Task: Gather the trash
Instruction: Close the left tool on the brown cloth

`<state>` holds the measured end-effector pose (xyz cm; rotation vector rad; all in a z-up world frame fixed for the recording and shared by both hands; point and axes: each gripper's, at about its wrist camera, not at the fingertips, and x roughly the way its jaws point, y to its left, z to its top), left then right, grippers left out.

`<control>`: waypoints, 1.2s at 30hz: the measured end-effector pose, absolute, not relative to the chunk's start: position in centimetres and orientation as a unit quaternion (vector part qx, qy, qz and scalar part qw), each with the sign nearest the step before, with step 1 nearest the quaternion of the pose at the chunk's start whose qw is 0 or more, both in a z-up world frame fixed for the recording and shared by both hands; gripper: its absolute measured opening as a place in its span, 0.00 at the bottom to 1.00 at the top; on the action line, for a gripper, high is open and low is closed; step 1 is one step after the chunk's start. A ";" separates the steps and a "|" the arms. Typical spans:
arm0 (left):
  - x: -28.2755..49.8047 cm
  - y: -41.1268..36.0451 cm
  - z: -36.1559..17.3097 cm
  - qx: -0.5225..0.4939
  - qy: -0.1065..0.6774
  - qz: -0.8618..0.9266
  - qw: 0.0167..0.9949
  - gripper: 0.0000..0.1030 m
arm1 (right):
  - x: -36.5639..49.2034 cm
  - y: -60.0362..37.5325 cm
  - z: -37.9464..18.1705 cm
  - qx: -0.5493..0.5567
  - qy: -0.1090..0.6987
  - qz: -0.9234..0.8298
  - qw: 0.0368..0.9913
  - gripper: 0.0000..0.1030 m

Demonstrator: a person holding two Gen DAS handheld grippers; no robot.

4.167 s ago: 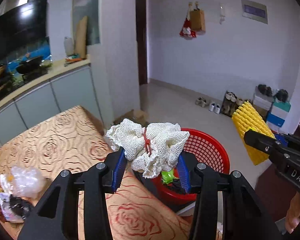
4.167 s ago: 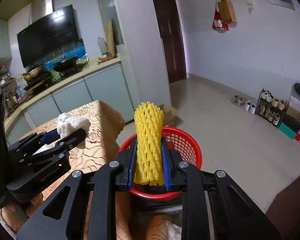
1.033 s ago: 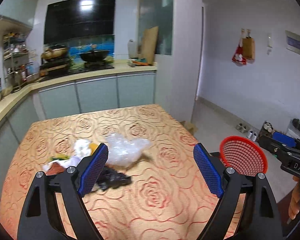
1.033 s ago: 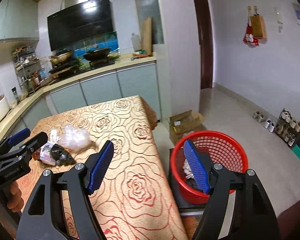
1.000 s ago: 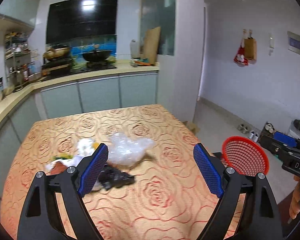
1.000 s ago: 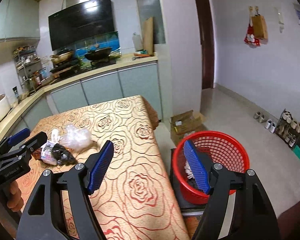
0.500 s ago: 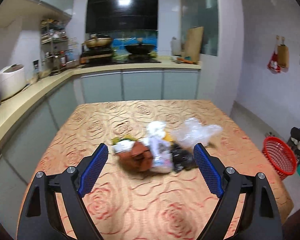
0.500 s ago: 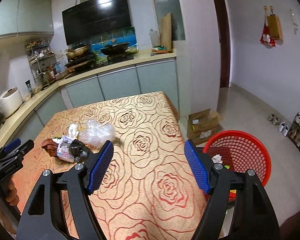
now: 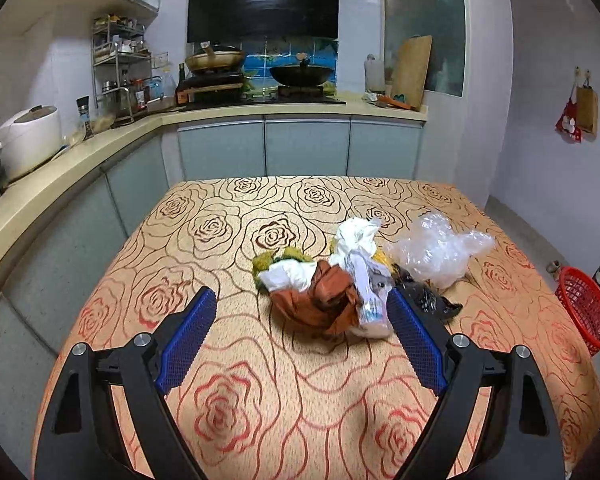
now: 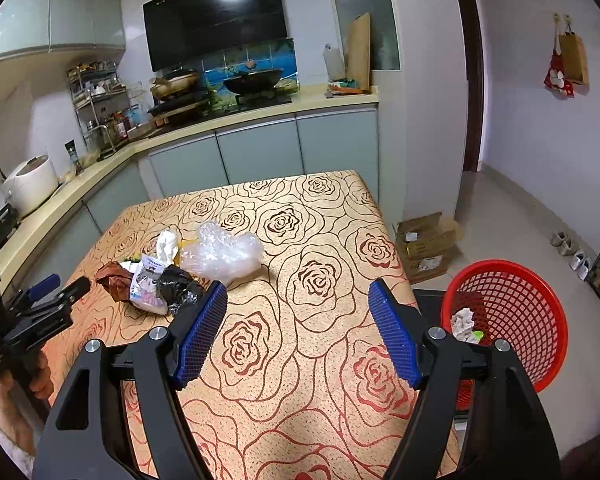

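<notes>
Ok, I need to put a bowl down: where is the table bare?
Bare: the tablecloth between the trash pile and the edge by the red basket, plus the far strip toward the cabinets. Crowded: around the clear plastic bag.

No text can be read; print on the white wrapper is too small.

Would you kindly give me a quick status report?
Left gripper open, empty. Right gripper open, empty. Trash pile on table, ahead of left gripper. Basket beside table; nothing in the way.
</notes>
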<state>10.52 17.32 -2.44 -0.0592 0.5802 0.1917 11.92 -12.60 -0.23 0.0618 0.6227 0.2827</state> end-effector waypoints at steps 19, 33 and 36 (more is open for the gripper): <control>15.9 17.6 -6.0 -0.028 0.332 0.065 0.941 0.37 | 13.6 -12.3 -1.4 0.033 0.323 0.134 0.936 0.69; 13.1 17.3 -4.8 -0.033 0.313 0.068 0.947 0.33 | 14.1 -11.4 -2.5 0.033 0.336 0.149 0.929 0.69; 12.0 17.3 -4.1 -0.034 0.303 0.068 0.950 0.33 | 14.1 -10.7 -3.0 0.030 0.339 0.155 0.927 0.69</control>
